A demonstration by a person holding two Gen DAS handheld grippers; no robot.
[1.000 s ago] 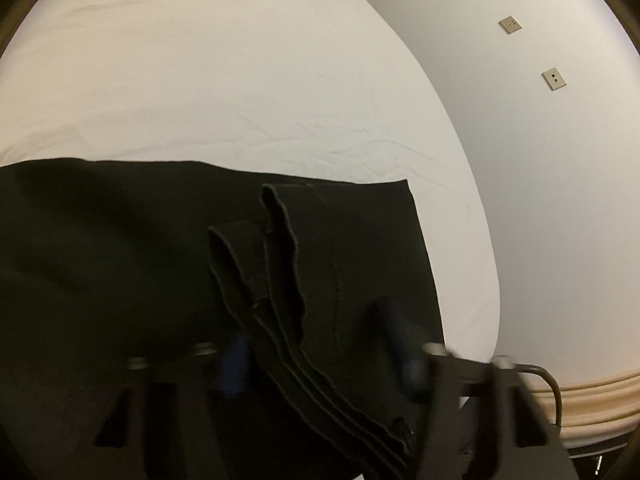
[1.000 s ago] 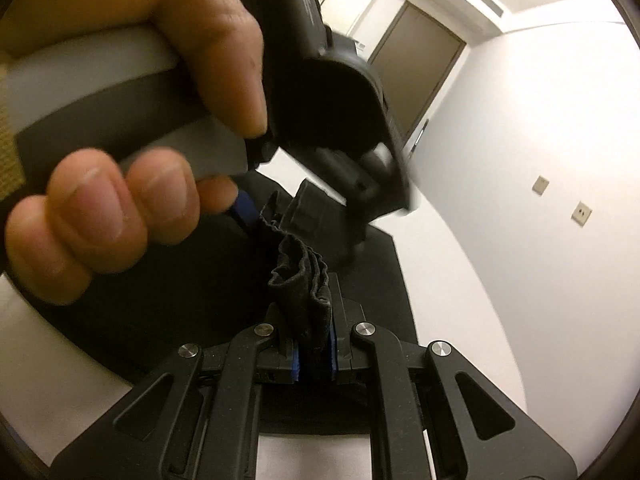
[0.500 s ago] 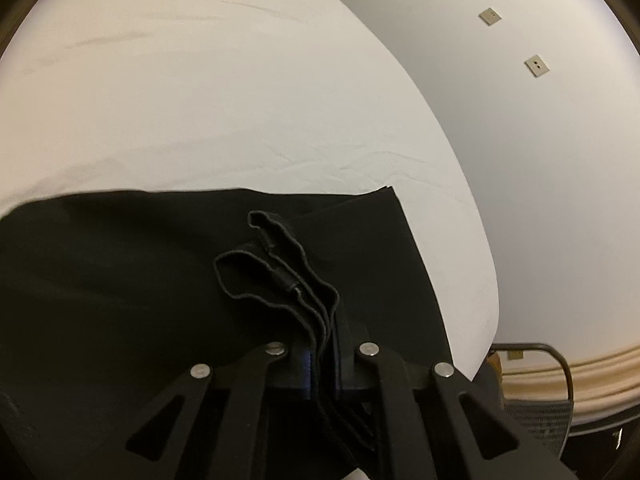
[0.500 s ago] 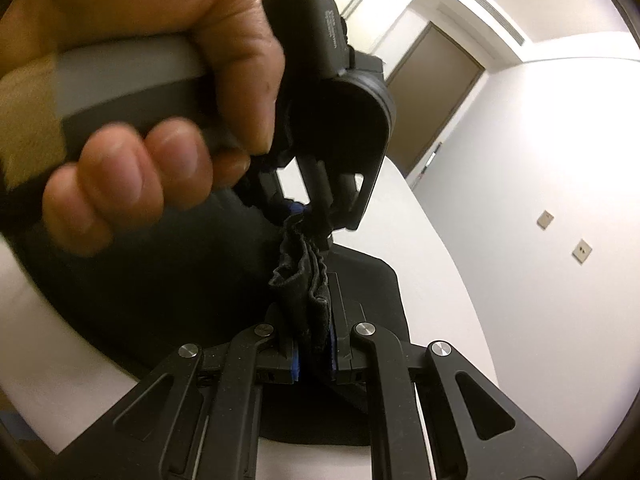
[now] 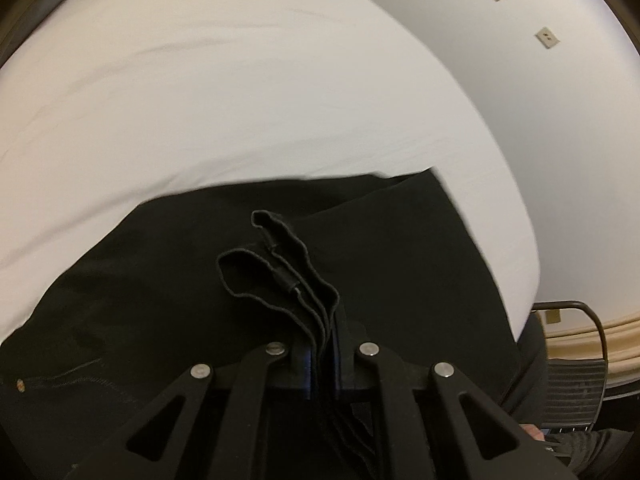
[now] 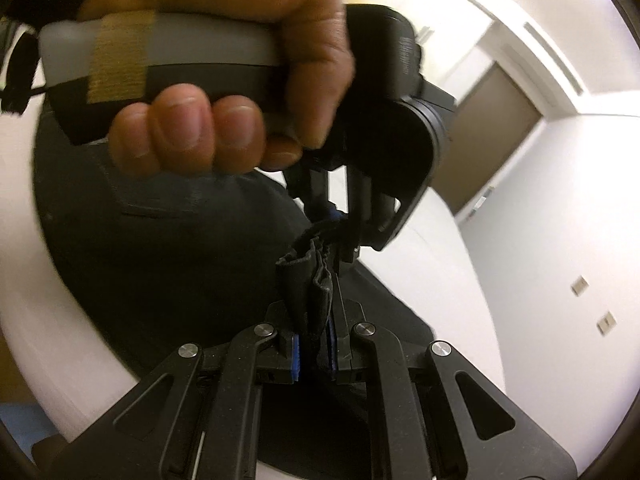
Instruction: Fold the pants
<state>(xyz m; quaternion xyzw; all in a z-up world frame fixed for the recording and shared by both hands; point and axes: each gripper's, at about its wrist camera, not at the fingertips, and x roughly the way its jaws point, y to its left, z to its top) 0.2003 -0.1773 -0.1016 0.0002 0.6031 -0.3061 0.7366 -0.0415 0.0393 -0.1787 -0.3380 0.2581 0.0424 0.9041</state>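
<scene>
White table [image 5: 240, 80] fills the upper and middle of my left view, curving down the right side; in my right view it shows as a pale band at lower left and again at centre right. White wall [image 5: 540, 128] takes the upper right of the left view, with two small wall plates [image 5: 547, 37] on it; a brown door [image 6: 492, 136] stands at upper right of the right view. Black pants [image 5: 400, 264] lie spread on the table across the lower half of the left view, far edge running roughly level across mid-frame. In the right view the pants [image 6: 168, 264] cover the centre left. My left hand [image 6: 224, 92] dominates the top of the right view, wrapped round the grey handle of the left tongs. Left tongs [image 5: 324, 364], bottom centre of the left view: jaws clamped on a stack of hem layers that rise in loops above them. Right tongs [image 6: 314, 344], bottom centre of the right view: jaws pinched on a bunched black fold between blue pads [image 6: 295, 356]. The left tongs' tips meet the same bunch just above, touching or nearly so; cannot tell which.
</scene>
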